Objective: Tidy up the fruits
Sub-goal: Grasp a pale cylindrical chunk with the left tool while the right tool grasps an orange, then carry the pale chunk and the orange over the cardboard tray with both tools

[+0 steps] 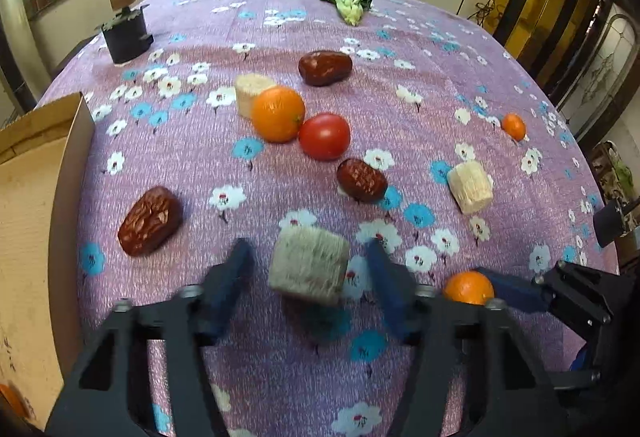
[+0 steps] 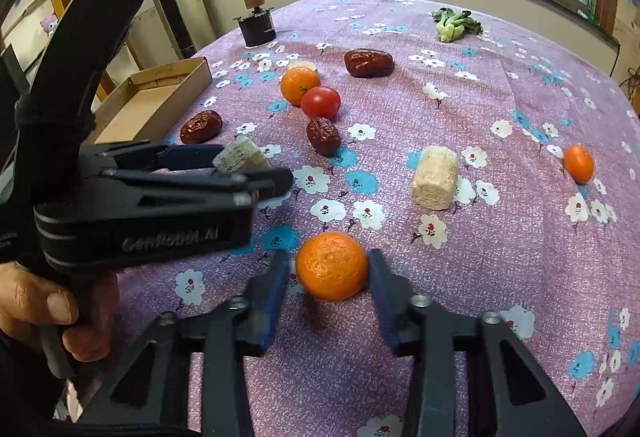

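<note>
Fingers (image 1: 236, 269) of the left gripper (image 1: 308, 269) stand spread either side of a pale fibrous block (image 1: 308, 265), not pinching it; right gripper (image 2: 330, 273) likewise released around an orange (image 2: 331, 265) on the table (image 2: 500, 109). Block: probably light, stiff, rough; take across flat sides. Orange: firm, round, dimpled skin, liable to roll; grip at its widest middle. Cardboard box (image 2: 160, 97) lies well left.

On the tabletop (image 1: 400, 377), the box (image 1: 36, 173) sits at the left edge, an orange (image 1: 278, 113) touches the tomato (image 1: 324, 136) mid-frame, and greens (image 1: 344, 3) lie at the top.
</note>
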Tool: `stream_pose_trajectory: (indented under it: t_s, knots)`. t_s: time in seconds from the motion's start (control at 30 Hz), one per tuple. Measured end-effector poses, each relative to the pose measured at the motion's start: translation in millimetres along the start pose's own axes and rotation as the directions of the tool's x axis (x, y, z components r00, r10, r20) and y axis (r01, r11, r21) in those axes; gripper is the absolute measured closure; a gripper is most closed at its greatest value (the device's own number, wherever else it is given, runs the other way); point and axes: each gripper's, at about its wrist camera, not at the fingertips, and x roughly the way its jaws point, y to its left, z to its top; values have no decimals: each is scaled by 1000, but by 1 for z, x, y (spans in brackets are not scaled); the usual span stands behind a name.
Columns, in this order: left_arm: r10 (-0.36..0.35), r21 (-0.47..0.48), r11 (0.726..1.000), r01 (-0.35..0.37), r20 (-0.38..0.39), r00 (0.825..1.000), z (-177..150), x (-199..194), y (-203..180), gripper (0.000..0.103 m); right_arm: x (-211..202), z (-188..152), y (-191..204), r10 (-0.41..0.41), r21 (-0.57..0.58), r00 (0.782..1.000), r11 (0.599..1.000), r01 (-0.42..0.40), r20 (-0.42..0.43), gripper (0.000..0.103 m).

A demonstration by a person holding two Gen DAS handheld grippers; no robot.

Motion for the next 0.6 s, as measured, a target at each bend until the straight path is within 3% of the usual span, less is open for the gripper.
stream_pose_trajectory:
  t_s: [0.1,0.6]
  knots:
    - [-32,-10,999,32,-5,999,0,-2,3,69,-3,-1,-1,21,12,1000,1000,-21,2,68]
    - [-12,26,1000,10,91,996,-22,-68,6,68,-55,-5,10,35,24,995,999,-38,94,68]
